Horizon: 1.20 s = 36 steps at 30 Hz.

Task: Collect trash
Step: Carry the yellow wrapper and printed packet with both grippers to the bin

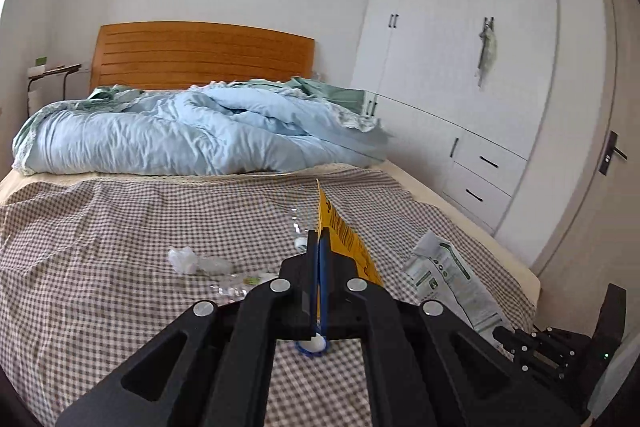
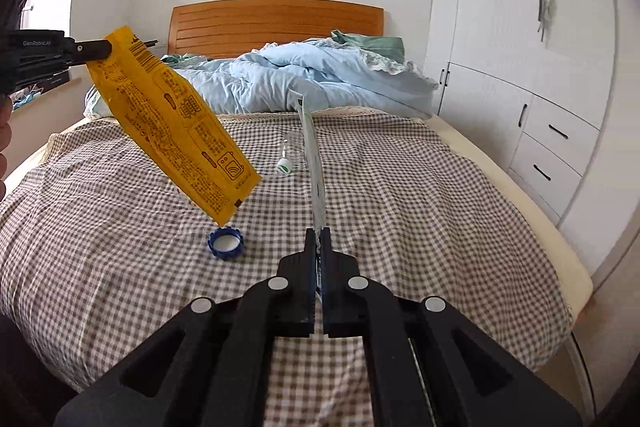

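My left gripper [image 1: 319, 241] is shut on a yellow snack packet [image 1: 346, 241], seen edge-on in the left wrist view. In the right wrist view the same yellow packet [image 2: 176, 123] hangs tilted above the bed from the left gripper [image 2: 105, 48]. My right gripper [image 2: 319, 239] is shut on a white and green packet [image 2: 314, 163], also edge-on. In the left wrist view that packet [image 1: 448, 275] rises from the right gripper [image 1: 505, 337] at lower right. A blue bottle cap [image 2: 225, 243], a clear bottle with a white cap [image 2: 289, 159], crumpled tissue [image 1: 184, 259] and a clear wrapper [image 1: 232, 285] lie on the checked sheet [image 2: 400, 227].
A rumpled light-blue duvet [image 1: 180, 135] covers the far half of the bed, in front of a wooden headboard [image 1: 200, 55]. White wardrobes and drawers [image 1: 480, 179] line the right side, with a narrow gap beside the bed. A small side table [image 1: 56, 71] stands at far left.
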{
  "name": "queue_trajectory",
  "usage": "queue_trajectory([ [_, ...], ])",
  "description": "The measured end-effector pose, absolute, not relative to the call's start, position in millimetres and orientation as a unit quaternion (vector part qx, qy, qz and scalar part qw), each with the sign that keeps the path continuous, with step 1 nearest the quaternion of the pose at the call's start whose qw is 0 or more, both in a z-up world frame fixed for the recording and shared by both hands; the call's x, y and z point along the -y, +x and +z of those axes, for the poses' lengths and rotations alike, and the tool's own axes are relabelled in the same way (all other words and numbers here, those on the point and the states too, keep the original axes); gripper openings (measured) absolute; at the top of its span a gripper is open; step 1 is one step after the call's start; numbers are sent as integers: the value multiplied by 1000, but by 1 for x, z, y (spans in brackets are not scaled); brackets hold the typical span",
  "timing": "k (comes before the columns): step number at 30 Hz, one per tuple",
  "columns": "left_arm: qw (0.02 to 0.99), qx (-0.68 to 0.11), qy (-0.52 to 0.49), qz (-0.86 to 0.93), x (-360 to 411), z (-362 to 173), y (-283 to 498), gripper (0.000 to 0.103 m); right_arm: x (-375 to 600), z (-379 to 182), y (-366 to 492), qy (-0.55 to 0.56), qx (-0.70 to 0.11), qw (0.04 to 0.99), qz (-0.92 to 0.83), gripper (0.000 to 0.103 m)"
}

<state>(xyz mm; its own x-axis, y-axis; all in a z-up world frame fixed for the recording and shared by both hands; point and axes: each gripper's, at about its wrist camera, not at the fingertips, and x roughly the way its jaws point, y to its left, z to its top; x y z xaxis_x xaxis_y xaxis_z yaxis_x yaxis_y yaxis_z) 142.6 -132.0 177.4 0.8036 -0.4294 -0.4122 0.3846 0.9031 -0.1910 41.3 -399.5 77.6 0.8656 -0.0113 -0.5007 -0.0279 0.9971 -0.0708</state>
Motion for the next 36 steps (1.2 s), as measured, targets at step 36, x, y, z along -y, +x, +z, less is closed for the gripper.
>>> queue_trajectory([
  [36,742,-472,228,-418,460,-117,-87,0,576,-113,-211,90,-499,845,-169,2],
])
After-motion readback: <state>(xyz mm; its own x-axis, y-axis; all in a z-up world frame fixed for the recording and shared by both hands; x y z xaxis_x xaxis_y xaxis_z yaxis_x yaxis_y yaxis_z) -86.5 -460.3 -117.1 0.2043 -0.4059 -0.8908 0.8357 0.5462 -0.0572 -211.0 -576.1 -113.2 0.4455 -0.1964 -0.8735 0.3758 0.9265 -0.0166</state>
